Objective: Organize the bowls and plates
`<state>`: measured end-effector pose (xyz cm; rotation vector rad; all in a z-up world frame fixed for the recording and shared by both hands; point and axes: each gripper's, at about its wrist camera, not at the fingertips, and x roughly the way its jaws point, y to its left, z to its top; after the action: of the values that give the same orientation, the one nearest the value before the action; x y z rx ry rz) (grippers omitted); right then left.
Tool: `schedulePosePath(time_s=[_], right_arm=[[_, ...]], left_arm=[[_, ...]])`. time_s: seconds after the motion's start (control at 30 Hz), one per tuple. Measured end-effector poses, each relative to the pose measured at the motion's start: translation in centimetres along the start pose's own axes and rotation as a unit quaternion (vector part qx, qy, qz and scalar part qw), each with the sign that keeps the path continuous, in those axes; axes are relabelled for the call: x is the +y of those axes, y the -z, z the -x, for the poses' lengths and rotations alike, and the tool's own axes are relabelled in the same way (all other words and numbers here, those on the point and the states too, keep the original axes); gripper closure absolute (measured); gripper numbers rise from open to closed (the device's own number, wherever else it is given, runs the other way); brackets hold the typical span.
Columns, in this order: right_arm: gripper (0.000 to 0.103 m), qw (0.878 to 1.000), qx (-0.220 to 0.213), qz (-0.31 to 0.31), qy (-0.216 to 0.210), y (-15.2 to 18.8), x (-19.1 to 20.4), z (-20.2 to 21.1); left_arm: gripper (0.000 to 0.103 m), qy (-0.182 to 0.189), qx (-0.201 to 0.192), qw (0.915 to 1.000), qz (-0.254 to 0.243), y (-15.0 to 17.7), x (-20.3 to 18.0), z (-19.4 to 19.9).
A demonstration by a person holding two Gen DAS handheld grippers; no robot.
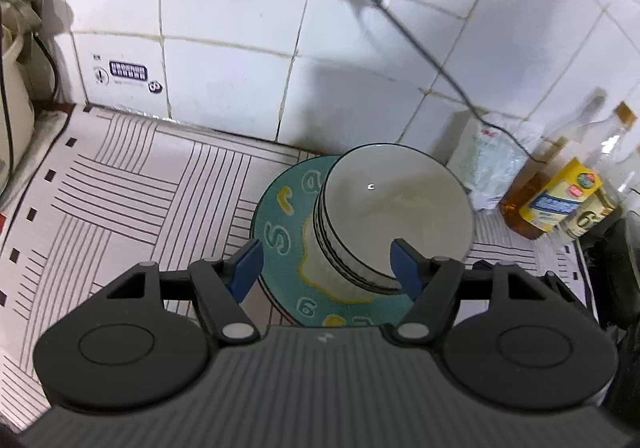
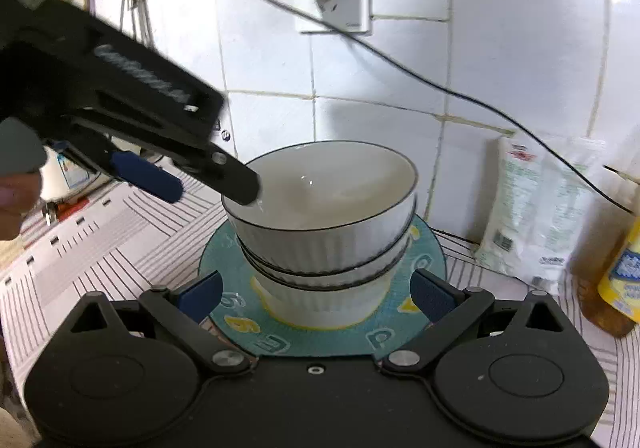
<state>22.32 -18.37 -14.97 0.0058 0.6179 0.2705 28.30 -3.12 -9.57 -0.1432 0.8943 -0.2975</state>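
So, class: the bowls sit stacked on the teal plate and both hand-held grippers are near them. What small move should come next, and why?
Probably draw the left hand-held gripper up and clear of the stacked white bowls. Its jaws stand open with nothing held, yet one fingertip seems to overlap the top bowl's rim, so backing off avoids nudging the stack on the teal plate. The right hand-held gripper is open too.

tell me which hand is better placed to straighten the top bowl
Left, probably. The left gripper hangs open right at the top bowl's rim, one finger over its edge. The right gripper sits lower, open, level with the stack's base on the plate.
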Motion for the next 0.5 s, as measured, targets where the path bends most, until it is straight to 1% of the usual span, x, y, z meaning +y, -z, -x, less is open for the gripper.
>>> schedulePosePath(time_s=[0.07,0.1,0.17,0.27,0.4,0.5], right_arm=[[0.001,1.000,-0.003,-0.014,0.003,-0.2,0.0,1.1],[0.001,1.000,-0.006,-0.019,0.007,-0.2,0.1,1.7],[0.001,0.999,-0.017,-0.030,0.015,-0.2,0.3,2.5],[0.001,0.998,-0.022,-0.045,0.025,-0.2,0.7,4.1],[0.001,0.998,-0.027,-0.046,0.043,-0.3,1.6,6.8],[0.001,0.997,-0.022,-0.044,0.063,-0.4,2.1,8.1]], left_arm=[[0.032,0.025,0.002,0.9997,0.004,0.0,0.2,1.1],[0.032,0.029,0.000,0.9996,0.004,0.0,0.1,1.7],[0.032,0.025,-0.006,0.9996,-0.012,0.1,-0.2,2.9],[0.031,0.025,-0.009,0.9992,-0.029,0.5,-0.5,4.6],[0.027,0.028,-0.018,0.9987,-0.039,1.6,-0.3,6.9],[0.027,0.018,-0.014,0.9991,-0.035,2.5,0.2,8.5]])
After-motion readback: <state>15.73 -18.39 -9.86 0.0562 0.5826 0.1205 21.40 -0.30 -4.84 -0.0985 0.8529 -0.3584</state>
